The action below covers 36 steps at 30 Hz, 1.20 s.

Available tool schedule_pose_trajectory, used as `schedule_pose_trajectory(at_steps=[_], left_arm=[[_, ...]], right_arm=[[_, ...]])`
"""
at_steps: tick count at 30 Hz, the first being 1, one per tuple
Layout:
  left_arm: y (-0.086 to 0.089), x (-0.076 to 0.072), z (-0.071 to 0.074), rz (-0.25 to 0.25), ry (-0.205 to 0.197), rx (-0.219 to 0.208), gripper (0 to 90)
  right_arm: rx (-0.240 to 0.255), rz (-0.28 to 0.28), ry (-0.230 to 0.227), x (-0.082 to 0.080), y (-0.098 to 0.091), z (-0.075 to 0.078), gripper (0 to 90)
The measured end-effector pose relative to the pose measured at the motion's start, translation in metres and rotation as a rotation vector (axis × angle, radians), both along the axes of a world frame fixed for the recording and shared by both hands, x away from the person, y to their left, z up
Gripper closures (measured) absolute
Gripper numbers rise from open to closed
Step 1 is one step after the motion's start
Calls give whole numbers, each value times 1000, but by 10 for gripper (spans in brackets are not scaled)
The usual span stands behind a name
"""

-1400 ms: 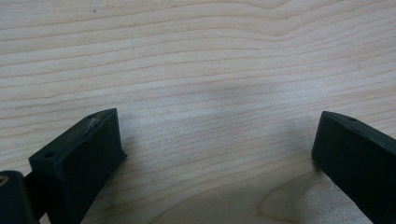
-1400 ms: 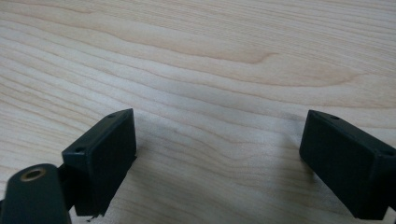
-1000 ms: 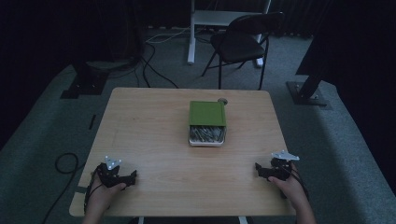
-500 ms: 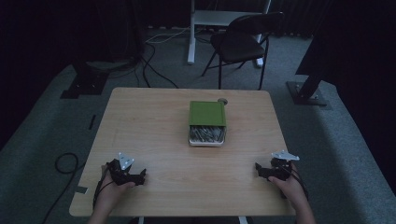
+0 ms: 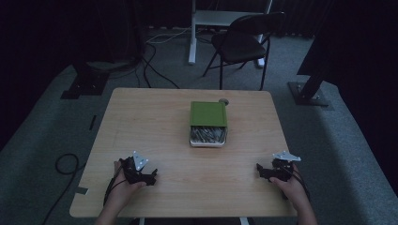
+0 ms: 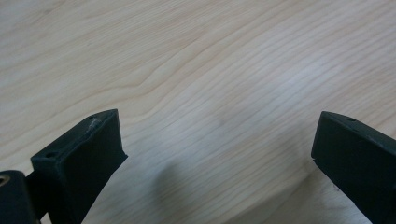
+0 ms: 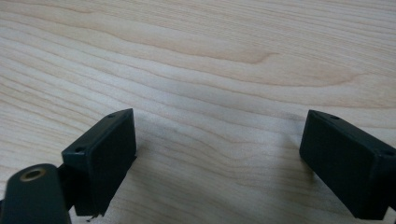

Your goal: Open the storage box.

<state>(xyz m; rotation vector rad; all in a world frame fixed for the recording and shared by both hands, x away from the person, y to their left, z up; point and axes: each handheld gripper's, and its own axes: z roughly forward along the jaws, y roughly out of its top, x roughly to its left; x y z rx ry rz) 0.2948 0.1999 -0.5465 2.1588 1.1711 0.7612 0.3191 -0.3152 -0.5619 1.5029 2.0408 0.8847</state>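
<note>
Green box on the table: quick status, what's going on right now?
Left gripper open, right gripper open, both low at near edge. Green rectangular box mid-table, untouched, silvery pieces at its open end. Bare wooden table between.

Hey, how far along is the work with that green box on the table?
Nothing looks done yet: the green box sits mid-table, half covering its tray of metal pieces. In hand: nothing; the left claw and right claw rest open near the table's front edge. Reaching the box remains.
</note>
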Motion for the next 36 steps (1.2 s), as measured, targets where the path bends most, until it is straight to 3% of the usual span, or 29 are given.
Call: schedule_pose_trajectory(at_steps=[8,21,27,33,36], left_arm=[[-17,0,0,-64,-24,14,28],[-51,4,7,-170,-81,100,28],[-68,8,9,-215,-104,118,28],[-79,11,10,-227,-117,126,28],[-86,12,9,-246,-123,151,28]], right_arm=[[0,0,0,0,0,0,104],[1,-1,0,0,0,0,105],[1,-2,0,0,0,0,105],[1,-4,1,1,0,0,104],[0,-4,1,1,0,0,104]])
